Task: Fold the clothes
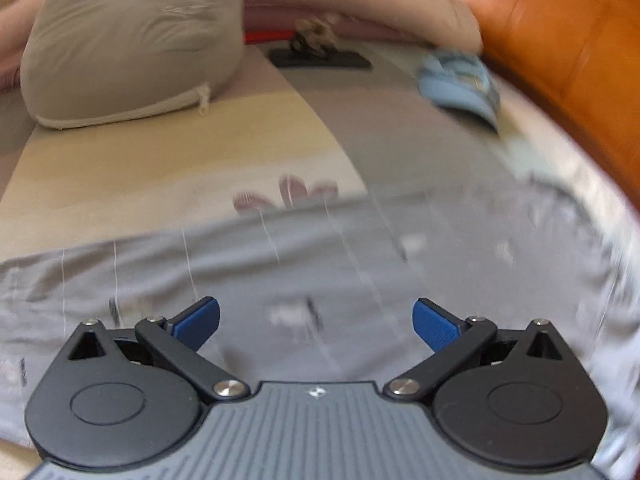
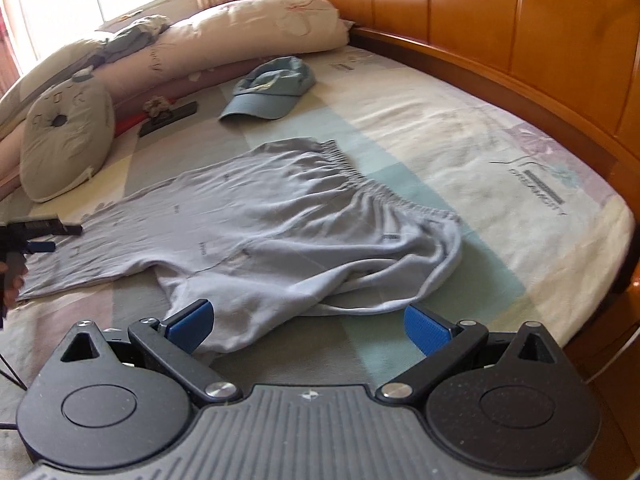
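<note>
Right gripper (image 2: 306, 326) spread wide, holding nothing, poised low over the near side of the grey trousers (image 2: 256, 216), with one blue pad touching or just overlapping a rumpled fold of cloth. Left gripper (image 1: 316, 320) likewise wide and empty, hovering just above the trouser leg end; seen again from the right wrist view at the far left of the trousers (image 2: 36, 236), close to the hem, a hand (image 2: 12, 280) gripping its handle.

Trousers spread on the bed (image 2: 460, 152), one leg flat and stretched away from the elastic waistband, the other bunched and twisted near the crotch. Beyond the trousers, toward the quilt roll (image 2: 248, 40): a blue cap (image 2: 272, 92); to the far left of the trousers, a grey pillow (image 2: 64, 136). Behind the waistband side, a wooden headboard (image 2: 500, 28).

Judged step: the start of a fold, both tools reaching for grasp points, nothing pinched yet. Next move likely calls for closing on the bunched leg, pulling it straight and smooth, and laying it over the flat leg; the left end needs a firm hold on the hem to keep the cloth taut. Left wrist view blurred, so contact with the cloth there not certain.
</note>
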`<state>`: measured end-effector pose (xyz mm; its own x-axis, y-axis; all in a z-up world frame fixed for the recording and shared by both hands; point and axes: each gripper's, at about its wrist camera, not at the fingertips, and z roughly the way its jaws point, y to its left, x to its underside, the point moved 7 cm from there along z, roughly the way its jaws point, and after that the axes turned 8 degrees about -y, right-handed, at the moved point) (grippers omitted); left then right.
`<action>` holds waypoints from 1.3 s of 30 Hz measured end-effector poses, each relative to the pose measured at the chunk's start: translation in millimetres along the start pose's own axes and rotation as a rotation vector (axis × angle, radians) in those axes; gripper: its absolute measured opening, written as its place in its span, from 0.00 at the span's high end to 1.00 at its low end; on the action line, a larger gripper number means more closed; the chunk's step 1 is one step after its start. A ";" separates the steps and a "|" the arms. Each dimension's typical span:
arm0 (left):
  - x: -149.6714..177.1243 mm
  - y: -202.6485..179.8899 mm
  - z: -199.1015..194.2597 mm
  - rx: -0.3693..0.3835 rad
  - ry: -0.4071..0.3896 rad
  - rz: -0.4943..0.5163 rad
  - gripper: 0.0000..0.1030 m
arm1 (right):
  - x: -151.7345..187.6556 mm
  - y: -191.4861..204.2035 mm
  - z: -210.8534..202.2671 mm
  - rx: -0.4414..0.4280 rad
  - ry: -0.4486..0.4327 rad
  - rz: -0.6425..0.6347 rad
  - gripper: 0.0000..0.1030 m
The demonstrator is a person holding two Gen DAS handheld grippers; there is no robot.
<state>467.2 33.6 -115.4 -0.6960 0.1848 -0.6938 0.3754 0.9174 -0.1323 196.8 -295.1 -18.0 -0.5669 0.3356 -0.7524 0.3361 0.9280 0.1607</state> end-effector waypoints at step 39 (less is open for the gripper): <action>131.4 -148.0 -133.8 -0.032 0.087 0.120 0.01 | 85.9 68.3 52.8 -0.532 0.228 -0.682 0.00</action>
<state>238.3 -30.8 -92.3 -0.6982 0.3227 -0.6391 0.4406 0.8973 -0.0282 210.7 -211.4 -105.4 -0.6704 -0.3456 -0.6567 -0.4904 0.8704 0.0426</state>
